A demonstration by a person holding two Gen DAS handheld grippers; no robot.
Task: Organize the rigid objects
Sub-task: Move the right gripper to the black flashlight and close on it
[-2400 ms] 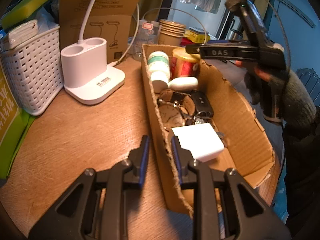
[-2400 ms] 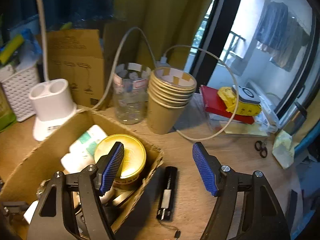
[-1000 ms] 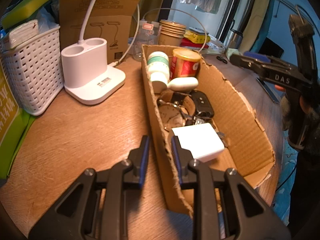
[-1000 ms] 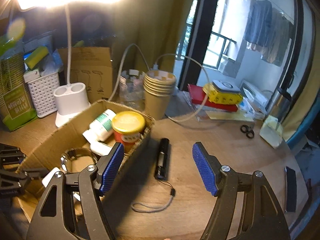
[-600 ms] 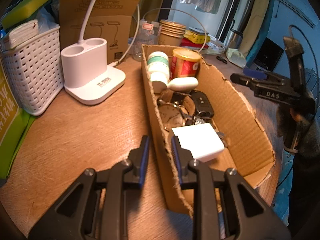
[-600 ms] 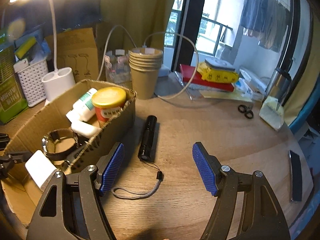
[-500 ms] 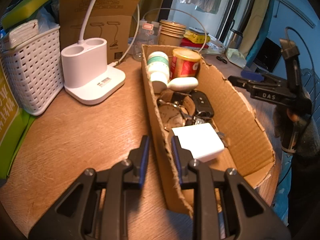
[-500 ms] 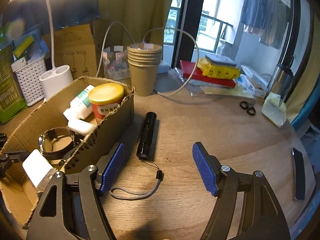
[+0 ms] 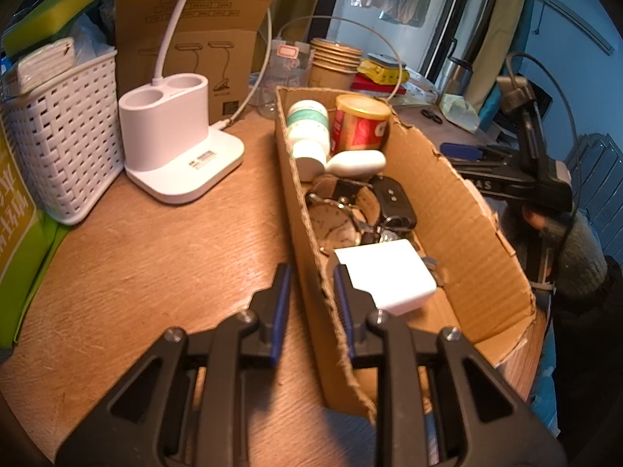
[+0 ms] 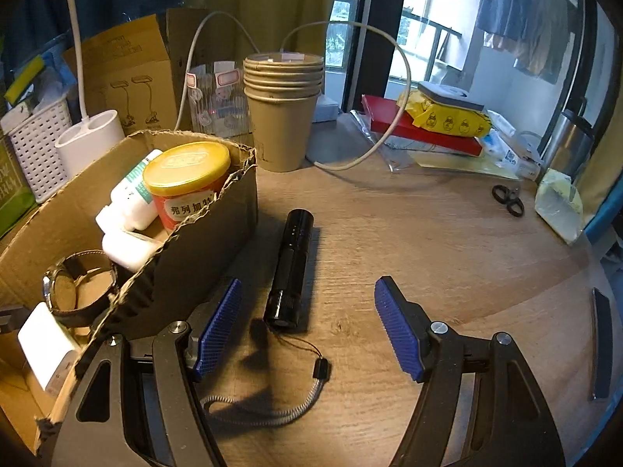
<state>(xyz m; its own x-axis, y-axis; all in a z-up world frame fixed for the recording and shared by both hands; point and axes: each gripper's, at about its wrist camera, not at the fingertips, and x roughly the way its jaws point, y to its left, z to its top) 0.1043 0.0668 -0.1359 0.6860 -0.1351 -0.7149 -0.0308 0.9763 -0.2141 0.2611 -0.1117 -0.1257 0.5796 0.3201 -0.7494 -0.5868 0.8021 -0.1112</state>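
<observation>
Flashlight (image 10: 293, 268) lies between open right tongs (image 10: 307, 327).

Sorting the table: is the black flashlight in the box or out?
Out: the flashlight lies flat on the table beside the cardboard box.

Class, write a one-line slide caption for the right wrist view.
Open right gripper poised over a black flashlight lying on the wooden table beside the cardboard box.

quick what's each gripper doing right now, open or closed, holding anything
Left gripper: shut on the cardboard box wall.
Right gripper: open, empty, above the flashlight.
</observation>
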